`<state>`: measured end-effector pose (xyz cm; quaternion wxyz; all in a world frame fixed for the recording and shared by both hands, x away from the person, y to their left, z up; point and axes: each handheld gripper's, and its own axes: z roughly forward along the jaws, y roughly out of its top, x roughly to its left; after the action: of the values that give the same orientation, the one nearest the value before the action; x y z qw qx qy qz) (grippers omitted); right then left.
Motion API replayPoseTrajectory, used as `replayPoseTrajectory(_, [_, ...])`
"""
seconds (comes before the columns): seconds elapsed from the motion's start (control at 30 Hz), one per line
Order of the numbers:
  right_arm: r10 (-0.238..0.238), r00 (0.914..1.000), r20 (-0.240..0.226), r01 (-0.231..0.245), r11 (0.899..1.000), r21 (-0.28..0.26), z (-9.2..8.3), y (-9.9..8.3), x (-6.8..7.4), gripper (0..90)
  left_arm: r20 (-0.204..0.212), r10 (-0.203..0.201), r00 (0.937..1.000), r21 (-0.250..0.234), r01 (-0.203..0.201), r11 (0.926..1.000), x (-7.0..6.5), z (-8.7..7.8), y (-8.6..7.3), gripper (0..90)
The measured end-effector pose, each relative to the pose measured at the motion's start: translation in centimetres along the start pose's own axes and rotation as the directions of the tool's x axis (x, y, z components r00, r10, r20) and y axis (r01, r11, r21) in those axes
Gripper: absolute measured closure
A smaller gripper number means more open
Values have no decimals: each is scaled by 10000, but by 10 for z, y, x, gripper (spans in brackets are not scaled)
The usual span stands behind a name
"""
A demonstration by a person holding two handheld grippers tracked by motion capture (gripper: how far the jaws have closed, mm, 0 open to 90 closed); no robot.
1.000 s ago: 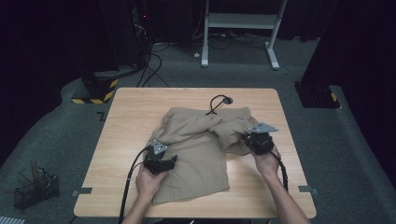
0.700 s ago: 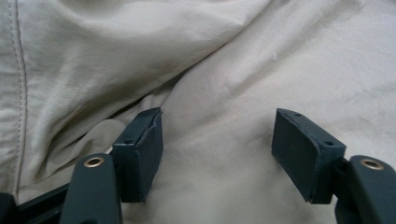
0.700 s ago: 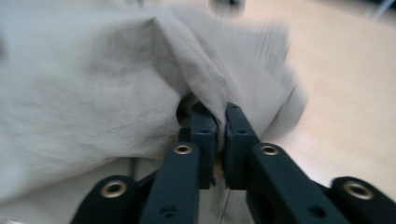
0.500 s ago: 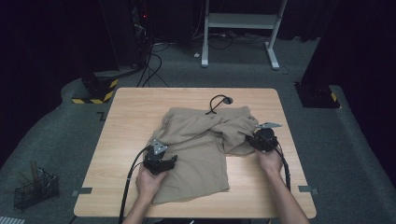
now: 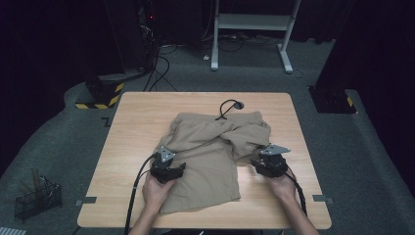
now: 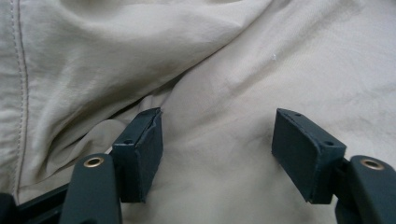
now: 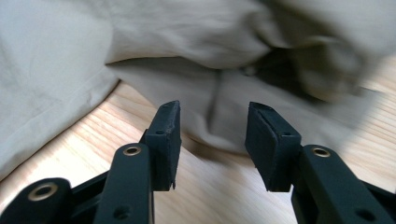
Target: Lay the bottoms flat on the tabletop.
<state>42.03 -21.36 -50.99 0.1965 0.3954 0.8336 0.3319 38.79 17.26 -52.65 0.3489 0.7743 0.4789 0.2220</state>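
Nearest the person, the left tongs (image 5: 168, 169) rest on the lower left part of the beige garment (image 5: 210, 152), jaws spread wide with flat cloth between the pads and no grip; they sit where they did a second ago. The right tongs (image 5: 270, 164) have dropped from the garment's bunched right edge to the bench (image 5: 132, 127) just beside it. Their jaws have just been opening and now stand apart, nothing pinched, the released fold lying just ahead. Beyond the garment's far edge lies a black cable (image 5: 229, 106).
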Motion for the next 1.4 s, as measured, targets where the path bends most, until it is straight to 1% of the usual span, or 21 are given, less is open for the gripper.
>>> replayPoseTrajectory(0.03, [-4, 10000, -63, 5, 9999, 152, 5, 1, 2, 583, -4, -4, 10000, -1, 4, 10000, 0, 0, 0, 339])
replayPoseTrajectory(0.07, [25, 9997, -239, -20, 9998, 208, 10, 2, 2, 622, -8, -5, 10000, 1, 5, 10000, 0, 0, 0, 338])
replayPoseTrajectory(0.1, [54, 9997, -243, -50, 9998, 170, 11, 3, 2, 675, -7, -5, 10000, 1, 5, 10000, 0, 0, 0, 338])
replayPoseTrajectory(0.17, [8, 9992, -407, 8, 9993, 387, 10, 6, 3, 802, -7, -4, 10000, 3, 4, 10000, 0, 0, 0, 338])
replayPoseTrajectory(0.2, [-136, 9989, -456, 160, 9985, 527, 8, 6, 6, 858, -8, -9, 10000, 0, 9, 10000, 0, 0, 0, 338])
replayPoseTrajectory(0.23, [-261, 9984, -494, 289, 9979, 580, 6, 5, 7, 876, -9, -6, 10000, 1, 6, 10000, 0, 0, 0, 339])
replayPoseTrajectory(0.3, [-400, 9959, -811, 445, 9975, 540, 1, 1, 14, 890, -8, -7, 10000, 0, 7, 10000, 0, 0, 0, 338])
replayPoseTrajectory(0.4, [-626, 9891, -1330, 665, 9975, 250, -13, -6, 29, 895, -9, -3, 10000, 2, 3, 10000, 0, 0, 0, 338])
replayPoseTrajectory(0.53, [-1153, 9744, -1933, 1110, 9933, -328, -38, -15, 56, 894, -11, -10, 10000, -1, 10, 10000, 0, 0, 0, 338])
replayPoseTrajectory(0.57, [-1222, 9700, -2101, 1138, 9922, -517, -46, -18, 64, 894, -12, -8, 10000, 2, 8, 10000, 0, 0, 0, 338])
replayPoseTrajectory(0.67, [-1129, 9595, -2582, 962, 9924, -764, -55, -26, 75, 892, -16, -29, 10000, -7, 29, 10000, 0, 0, 0, 338])
replayPoseTrajectory(0.73, [-1375, 9606, -2417, 1305, 9904, -447, -51, -31, 82, 879, -17, -29, 10000, -9, 29, 10000, 0, 0, 0, 338])
replayPoseTrajectory(0.77, [-1388, 9616, -2366, 1330, 9903, -404, -49, -33, 83, 844, -14, -30, 10000, -7, 30, 10000, 0, 0, 0, 338])
replayPoseTrajectory(0.87, [-1107, 9702, -2155, 981, 9928, -682, -51, -31, 80, 724, -19, -34, 10000, -8, 34, 10000, 0, 0, 0, 337])
replayPoseTrajectory(0.97, [-1002, 9825, -1569, 802, 9883, -1294, -64, -21, 79, 641, -22, -20, 10000, 1, 20, 10000, 0, 0, 0, 337])
replayPoseTrajectory(1.03, [-1123, 9881, -1053, 952, 9833, -1549, -70, -13, 78, 600, -45, 11, 10000, 4, -11, 10000, 0, 0, 0, 337])
replayPoseTrajectory(1.13, [-1290, 9899, -592, 1182, 9801, -1598, -69, 0, 79, 522, -45, 11, 10000, 4, -11, 10000, 0, 0, 0, 337])
replayPoseTrajectory(1.2, [-1358, 9891, -561, 1275, 9830, -1320, -60, 7, 81, 490, -46, 12, 10000, 6, -12, 10000, 0, 0, 0, 337])
replayPoseTrajectory(1.27, [-1447, 9887, -399, 1401, 9851, -1000, -48, 11, 84, 507, -45, 11, 10000, 4, -11, 10000, 0, 0, 0, 337])
replayPoseTrajectory(1.33, [-1570, 9875, -141, 1561, 9864, -521, -34, 12, 83, 671, -45, 10, 10000, 6, -9, 10000, 0, 0, 0, 337])
replayPoseTrajectory(1.4, [-1611, 9868, -136, 1609, 9868, -160, -22, 10, 76, 823, -46, 14, 10000, 8, -14, 10000, 0, 0, 0, 337])
